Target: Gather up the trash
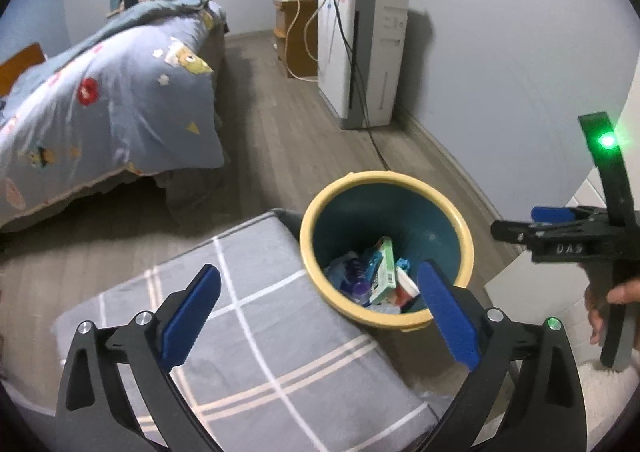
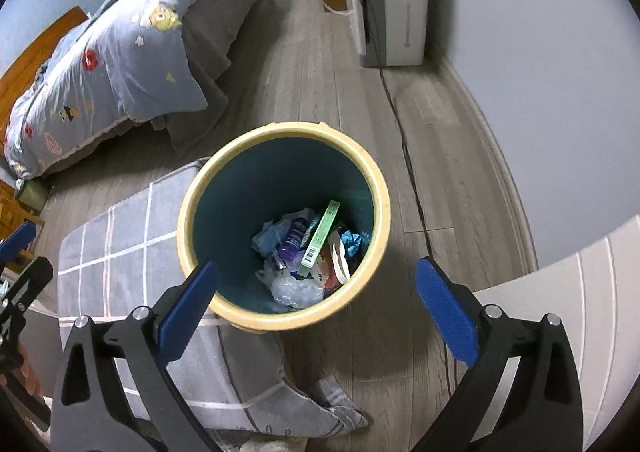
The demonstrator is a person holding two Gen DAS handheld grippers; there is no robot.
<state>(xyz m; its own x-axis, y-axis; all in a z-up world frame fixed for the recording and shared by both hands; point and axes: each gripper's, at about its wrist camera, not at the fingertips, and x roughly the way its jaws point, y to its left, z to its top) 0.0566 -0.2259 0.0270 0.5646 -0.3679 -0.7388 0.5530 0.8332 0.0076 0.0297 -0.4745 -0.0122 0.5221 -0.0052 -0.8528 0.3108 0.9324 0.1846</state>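
A round trash bin (image 2: 382,188) with a yellow rim and teal inside stands on the wood floor. At its bottom lie a green box (image 2: 320,240), a purple wrapper (image 2: 294,242), crumpled clear plastic (image 2: 298,290) and other scraps. My right gripper (image 2: 316,266) hangs above the bin's near rim, open, nothing between its blue pads. My left gripper (image 1: 320,272) is open and empty too, over the seam between the bin (image 1: 320,212) and the grey checked cushion (image 1: 260,332). The left wrist view shows the right gripper (image 1: 520,224) from the side, held by a hand (image 1: 618,292).
A bed with a blue patterned quilt (image 2: 120,64) fills the left. A white appliance (image 2: 396,0) stands by the far wall, its black cable (image 2: 404,140) running along the floor past the bin. A white panel (image 2: 580,312) sits at the right. The cushion (image 2: 120,252) touches the bin's left side.
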